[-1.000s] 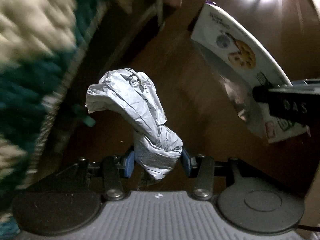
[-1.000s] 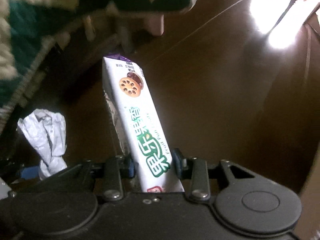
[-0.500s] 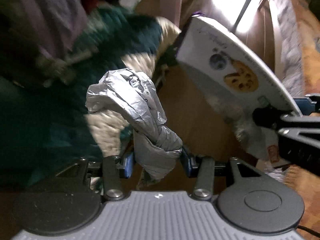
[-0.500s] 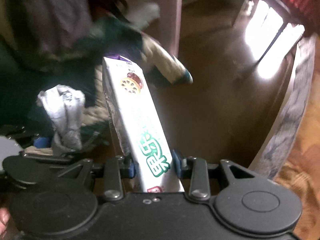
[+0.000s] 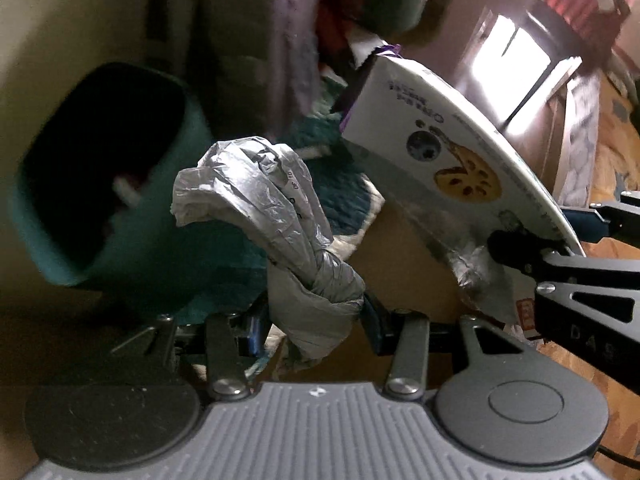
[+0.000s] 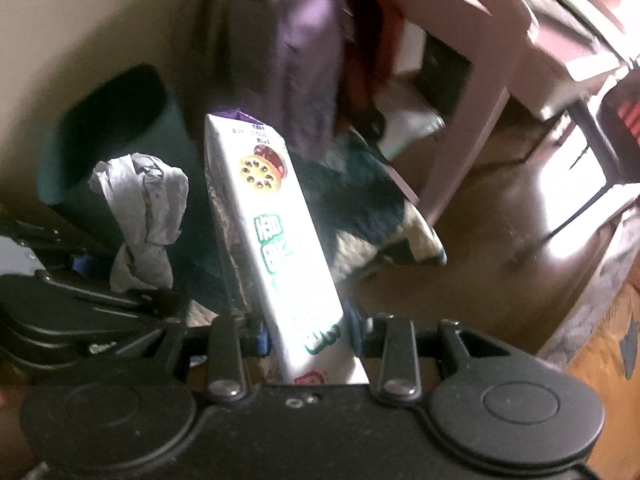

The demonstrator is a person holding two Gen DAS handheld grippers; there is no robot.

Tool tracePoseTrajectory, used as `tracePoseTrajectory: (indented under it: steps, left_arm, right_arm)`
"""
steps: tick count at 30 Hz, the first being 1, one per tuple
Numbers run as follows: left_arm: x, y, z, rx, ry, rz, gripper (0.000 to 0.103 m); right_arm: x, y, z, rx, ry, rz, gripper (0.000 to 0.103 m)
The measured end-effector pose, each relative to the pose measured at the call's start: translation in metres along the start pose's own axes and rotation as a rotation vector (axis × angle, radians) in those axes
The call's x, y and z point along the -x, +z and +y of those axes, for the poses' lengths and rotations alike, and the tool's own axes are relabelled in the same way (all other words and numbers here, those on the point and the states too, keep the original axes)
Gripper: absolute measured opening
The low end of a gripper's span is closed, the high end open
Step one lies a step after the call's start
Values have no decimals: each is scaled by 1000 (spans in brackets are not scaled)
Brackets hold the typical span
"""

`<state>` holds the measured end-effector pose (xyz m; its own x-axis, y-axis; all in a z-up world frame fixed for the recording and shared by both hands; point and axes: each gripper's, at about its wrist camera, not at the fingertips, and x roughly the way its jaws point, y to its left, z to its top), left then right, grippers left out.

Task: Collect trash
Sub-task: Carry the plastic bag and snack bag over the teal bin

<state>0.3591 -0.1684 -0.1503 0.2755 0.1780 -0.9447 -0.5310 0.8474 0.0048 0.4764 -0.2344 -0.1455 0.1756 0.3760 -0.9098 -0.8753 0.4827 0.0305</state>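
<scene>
My left gripper [image 5: 316, 320] is shut on a crumpled grey-white wrapper [image 5: 280, 232], which sticks up from the jaws. My right gripper [image 6: 306, 336] is shut on a long white cookie box [image 6: 272, 240] with green lettering. The box also shows in the left wrist view [image 5: 452, 160], and the wrapper in the right wrist view [image 6: 144, 216]. A dark teal bin [image 5: 100, 176], open-topped and tilted in view, stands ahead to the left by the wall; it also shows in the right wrist view [image 6: 116, 132]. Both held items are short of the bin.
A teal and cream rug [image 6: 372, 216] lies on the brown floor ahead. A pink chair [image 6: 472, 72] with purple and red clothes [image 6: 304, 48] hanging stands behind it. A cream wall [image 5: 72, 20] is at the left. Bright window light falls at the right.
Both grippers have swung up and left from the floor and rug. The teal bin and the wall have come into view. Both still hold their items.
</scene>
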Motion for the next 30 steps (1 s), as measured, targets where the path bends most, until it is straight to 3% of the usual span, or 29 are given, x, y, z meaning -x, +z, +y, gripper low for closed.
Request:
tracePoseTrajectory:
  steps: [9, 14, 22, 30]
  left_arm:
    - [61, 12, 113, -31, -6, -82, 46]
    - [73, 34, 175, -63, -5, -91, 46]
    - [38, 78, 239, -146, -20, -33, 46]
    - [-17, 108, 253, -210, -39, 55, 46]
  right_arm:
    - [14, 62, 105, 22, -3, -43, 35]
    - [9, 96, 160, -3, 4, -53, 35]
    - [-42, 147, 211, -88, -5, -13, 35]
    - [-113, 174, 220, -187, -55, 107, 35]
